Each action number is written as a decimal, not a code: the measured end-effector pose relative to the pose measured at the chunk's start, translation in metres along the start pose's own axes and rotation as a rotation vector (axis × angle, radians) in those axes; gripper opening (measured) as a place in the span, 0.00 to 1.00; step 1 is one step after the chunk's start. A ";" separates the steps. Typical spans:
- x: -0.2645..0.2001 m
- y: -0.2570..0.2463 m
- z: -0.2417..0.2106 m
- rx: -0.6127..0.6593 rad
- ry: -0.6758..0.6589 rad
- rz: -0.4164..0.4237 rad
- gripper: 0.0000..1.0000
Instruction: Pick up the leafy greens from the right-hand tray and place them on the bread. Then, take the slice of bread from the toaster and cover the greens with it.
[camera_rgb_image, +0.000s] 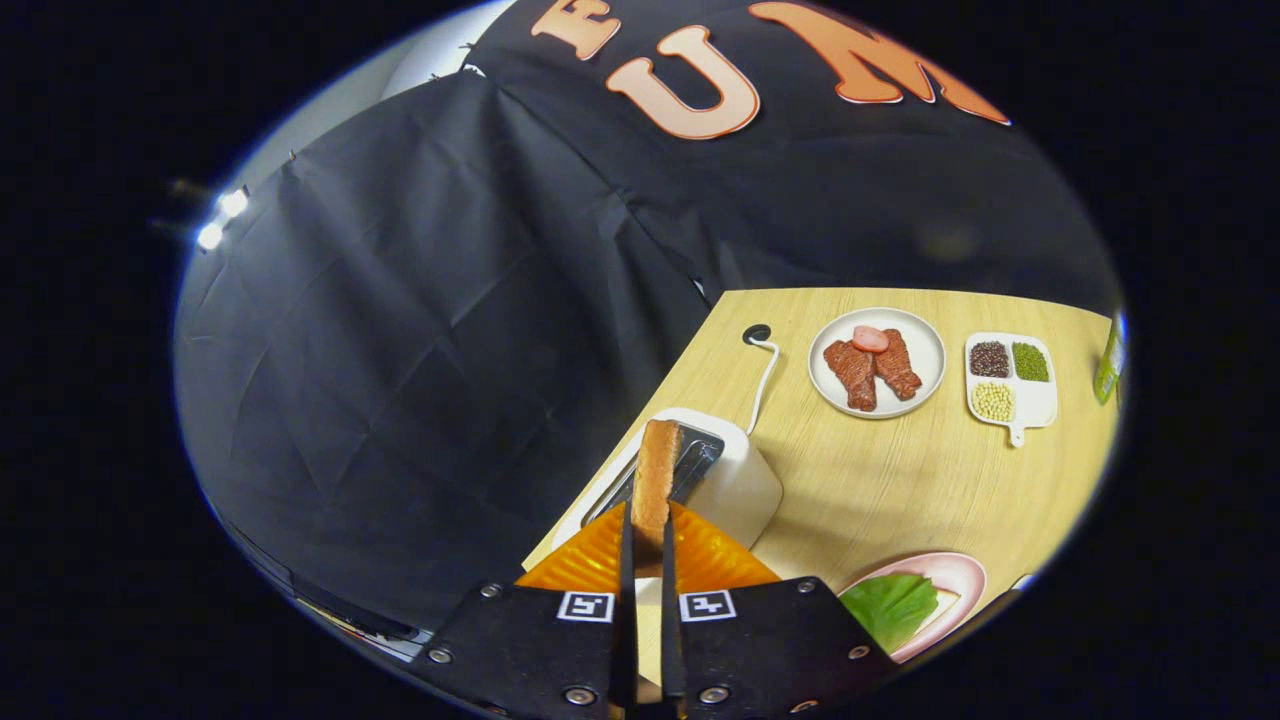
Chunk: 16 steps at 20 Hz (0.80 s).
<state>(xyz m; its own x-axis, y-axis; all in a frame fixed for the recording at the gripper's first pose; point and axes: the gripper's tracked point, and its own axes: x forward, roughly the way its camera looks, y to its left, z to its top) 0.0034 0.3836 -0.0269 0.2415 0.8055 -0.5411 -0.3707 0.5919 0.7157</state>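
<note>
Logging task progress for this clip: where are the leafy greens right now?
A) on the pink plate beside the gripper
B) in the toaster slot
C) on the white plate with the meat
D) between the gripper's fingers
A: the leafy greens lie on the pink plate, while the gripper is shut on the bread slice above the toaster.

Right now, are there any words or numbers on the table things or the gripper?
Gripper, shut on the bread slice at the toaster: two square markers, patterns, no words.
Green packet beyond the divided tray: too blurred to read.
Nothing else carries text.
</note>
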 end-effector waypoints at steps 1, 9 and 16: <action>-0.005 -0.003 -0.002 0.009 -0.014 0.010 0.10; -0.061 -0.040 -0.007 0.060 -0.138 0.029 0.09; -0.096 -0.079 -0.033 0.150 -0.195 0.041 0.09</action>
<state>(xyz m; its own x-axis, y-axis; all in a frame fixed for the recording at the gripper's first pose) -0.0202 0.2583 -0.0461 0.4026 0.8108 -0.4249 -0.2505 0.5441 0.8008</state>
